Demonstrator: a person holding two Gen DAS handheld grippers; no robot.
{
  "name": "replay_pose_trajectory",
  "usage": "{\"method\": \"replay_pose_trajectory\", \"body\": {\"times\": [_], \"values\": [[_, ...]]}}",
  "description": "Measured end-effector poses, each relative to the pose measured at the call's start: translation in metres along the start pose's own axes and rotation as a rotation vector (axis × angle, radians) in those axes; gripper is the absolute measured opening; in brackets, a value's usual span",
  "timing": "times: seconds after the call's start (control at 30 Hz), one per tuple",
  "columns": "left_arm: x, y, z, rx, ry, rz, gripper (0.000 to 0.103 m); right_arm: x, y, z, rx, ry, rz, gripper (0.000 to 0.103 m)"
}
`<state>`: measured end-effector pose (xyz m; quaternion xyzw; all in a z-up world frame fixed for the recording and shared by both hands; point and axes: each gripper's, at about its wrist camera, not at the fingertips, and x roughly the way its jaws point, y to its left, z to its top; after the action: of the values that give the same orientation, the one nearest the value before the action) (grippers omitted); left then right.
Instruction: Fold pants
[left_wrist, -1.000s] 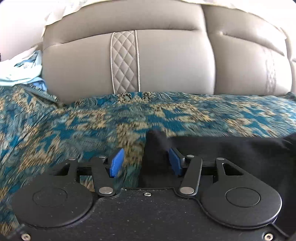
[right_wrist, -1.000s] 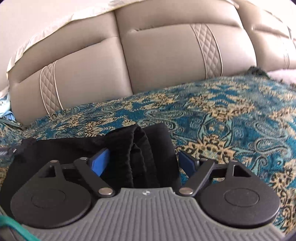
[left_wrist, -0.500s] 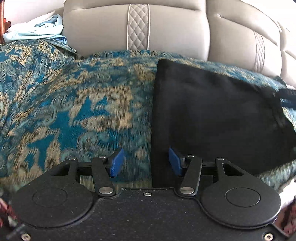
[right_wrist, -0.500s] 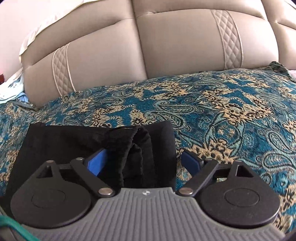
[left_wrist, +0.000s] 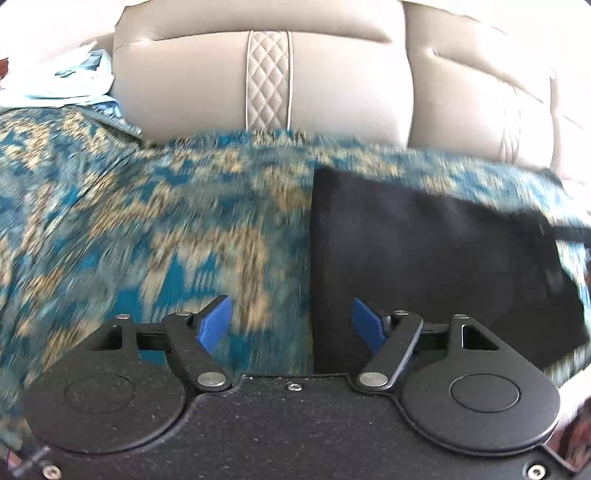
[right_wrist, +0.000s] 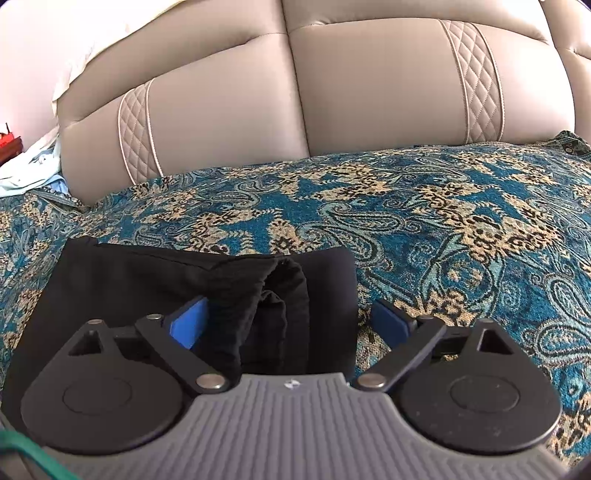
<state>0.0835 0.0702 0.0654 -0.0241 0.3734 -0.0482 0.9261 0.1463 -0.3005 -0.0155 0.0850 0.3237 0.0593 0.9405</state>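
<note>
Folded black pants (left_wrist: 424, 266) lie flat on a bed's teal-and-gold paisley bedspread (right_wrist: 443, 206), near the padded beige headboard (right_wrist: 332, 92). The left gripper (left_wrist: 291, 325), fingers spread, straddles the pants' left edge. The right gripper (right_wrist: 291, 325), fingers also spread, brackets the bunched right end without pinching it.

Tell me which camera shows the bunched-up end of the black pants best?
The right wrist view: the black pants are sharp there, with bunched folds between the open fingers of the right gripper. The left wrist view is blurry, showing only their flat side and straight edge.
</note>
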Motion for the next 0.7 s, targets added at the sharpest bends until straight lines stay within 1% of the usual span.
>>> {"method": "replay_pose_trajectory", "body": {"times": [0.07,0.1,0.13,0.23,0.3,0.4,0.57,0.7], "values": [[0.019,0.001,0.019,-0.02,0.001,-0.025,0.071,-0.001,-0.001,-0.001,0.0,-0.002,0.008,0.087],[0.031,0.002,0.029,-0.038,0.004,-0.042,0.071,-0.002,-0.001,-0.002,-0.004,-0.006,0.018,0.083],[0.04,0.002,0.035,-0.053,0.007,-0.063,0.069,-0.004,-0.001,-0.003,-0.004,-0.011,0.032,0.078],[0.069,0.006,0.052,-0.095,0.035,-0.114,0.062,-0.006,-0.001,-0.006,0.001,-0.026,0.057,0.074],[0.085,0.006,0.059,-0.11,0.053,-0.128,0.06,-0.007,-0.003,-0.007,0.004,-0.033,0.067,0.073],[0.104,0.007,0.064,-0.11,0.065,-0.13,0.06,-0.008,-0.005,-0.008,0.007,-0.039,0.081,0.071],[0.117,0.004,0.07,-0.098,0.056,-0.188,0.061,-0.008,-0.008,-0.01,0.012,-0.048,0.098,0.07],[0.125,0.001,0.073,-0.103,0.042,-0.22,0.067,-0.009,-0.008,-0.011,0.012,-0.055,0.102,0.069]]}}
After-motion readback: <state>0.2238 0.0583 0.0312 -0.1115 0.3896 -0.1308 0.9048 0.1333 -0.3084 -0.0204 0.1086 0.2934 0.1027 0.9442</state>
